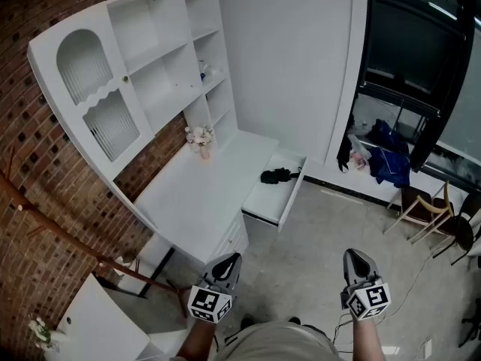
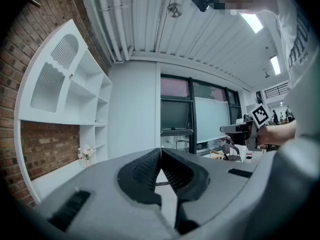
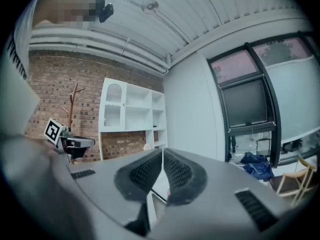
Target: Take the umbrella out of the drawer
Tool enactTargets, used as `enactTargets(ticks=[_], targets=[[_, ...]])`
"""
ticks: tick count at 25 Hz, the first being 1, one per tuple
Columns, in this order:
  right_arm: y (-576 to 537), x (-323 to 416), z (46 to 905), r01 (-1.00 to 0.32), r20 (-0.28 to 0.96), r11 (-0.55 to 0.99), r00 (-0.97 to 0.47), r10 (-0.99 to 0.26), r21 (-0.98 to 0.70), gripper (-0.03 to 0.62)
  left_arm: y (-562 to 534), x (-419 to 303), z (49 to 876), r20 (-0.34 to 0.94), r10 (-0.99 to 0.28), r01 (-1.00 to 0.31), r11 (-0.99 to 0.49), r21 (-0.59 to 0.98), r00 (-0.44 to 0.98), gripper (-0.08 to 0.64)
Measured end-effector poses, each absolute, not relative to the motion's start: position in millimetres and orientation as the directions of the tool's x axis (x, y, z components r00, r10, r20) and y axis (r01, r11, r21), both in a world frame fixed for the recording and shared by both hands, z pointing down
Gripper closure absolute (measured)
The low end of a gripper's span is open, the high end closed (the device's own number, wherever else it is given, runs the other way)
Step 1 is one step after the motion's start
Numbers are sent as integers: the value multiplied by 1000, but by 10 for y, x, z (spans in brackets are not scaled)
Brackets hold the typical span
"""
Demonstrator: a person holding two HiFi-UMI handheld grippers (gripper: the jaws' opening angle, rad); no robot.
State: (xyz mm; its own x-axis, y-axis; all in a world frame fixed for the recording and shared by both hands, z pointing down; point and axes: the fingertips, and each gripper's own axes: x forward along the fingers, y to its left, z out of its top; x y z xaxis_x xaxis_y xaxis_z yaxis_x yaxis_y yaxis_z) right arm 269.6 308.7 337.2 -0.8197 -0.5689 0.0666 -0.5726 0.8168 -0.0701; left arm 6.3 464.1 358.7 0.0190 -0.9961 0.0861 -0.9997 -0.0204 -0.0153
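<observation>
A white tabletop stands against a brick wall, with its drawer pulled open at the right edge. A black umbrella lies inside the drawer, too small and dark to show detail. The left gripper and right gripper hover well apart from the drawer, fingers closed together on nothing. The forearms are cut off at the bottom edge of the head view.

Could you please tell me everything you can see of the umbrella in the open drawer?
The umbrella is black, folded down short, and looks like soft, bunched fabric. It lies flat on its side in the open white drawer, at the end farther from the person, and the rest of the drawer's floor is bare. Only the drawer touches it. Its handle and strap are too small to tell.
</observation>
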Motion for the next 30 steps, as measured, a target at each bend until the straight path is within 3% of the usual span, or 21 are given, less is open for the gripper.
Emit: enactTargets(ticks=[30], targets=[[2920,3119,3451,-515,72,855,-857,-510,-64,558,4577,616,3658,109,-993,-999,38,-28,-41,534]])
